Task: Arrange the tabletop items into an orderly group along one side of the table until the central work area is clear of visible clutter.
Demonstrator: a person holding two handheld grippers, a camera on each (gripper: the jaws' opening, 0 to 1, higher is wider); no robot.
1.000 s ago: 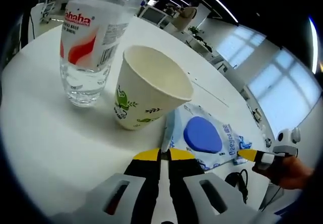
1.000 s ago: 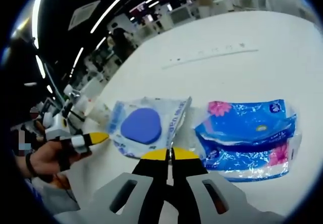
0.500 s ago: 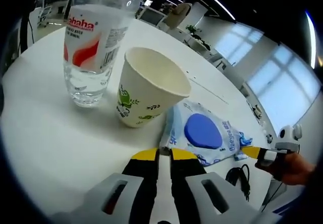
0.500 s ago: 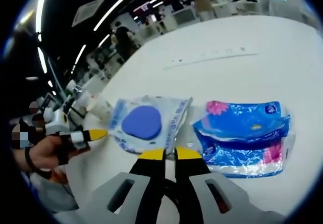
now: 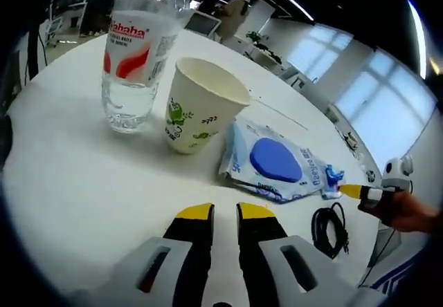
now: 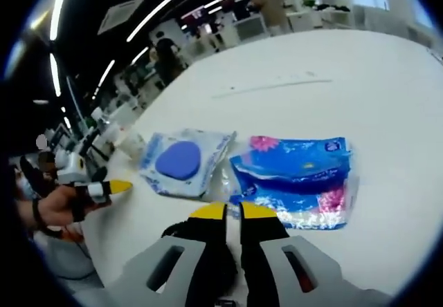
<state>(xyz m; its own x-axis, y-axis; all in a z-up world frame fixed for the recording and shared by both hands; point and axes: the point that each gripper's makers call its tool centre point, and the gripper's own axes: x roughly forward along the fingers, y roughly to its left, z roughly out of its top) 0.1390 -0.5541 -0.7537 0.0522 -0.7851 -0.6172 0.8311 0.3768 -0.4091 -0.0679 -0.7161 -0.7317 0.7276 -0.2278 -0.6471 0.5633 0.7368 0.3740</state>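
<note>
**A:** Which hand-held gripper is closer to the wet wipes pack (image 5: 277,163)?

**B:** The right hand-held gripper (image 6: 232,211), I'd say. The pack (image 6: 181,162) lies just ahead and left of its tips, long axis running away across the table (image 6: 387,113), with the blue tissue pack (image 6: 301,181) touching its right edge. The left hand-held gripper (image 5: 225,211) sits further back. Both have jaws slightly apart, holding nothing.

**A:** Anything hidden?

**B:** The water bottle (image 5: 138,58) top is cut off, beside the paper cup (image 5: 197,103).

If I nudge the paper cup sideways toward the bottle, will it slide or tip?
The paper cup looks empty and widens upward, so it is probably light and may tip if pushed near the rim. A low push should slide it toward the bottle.
</note>
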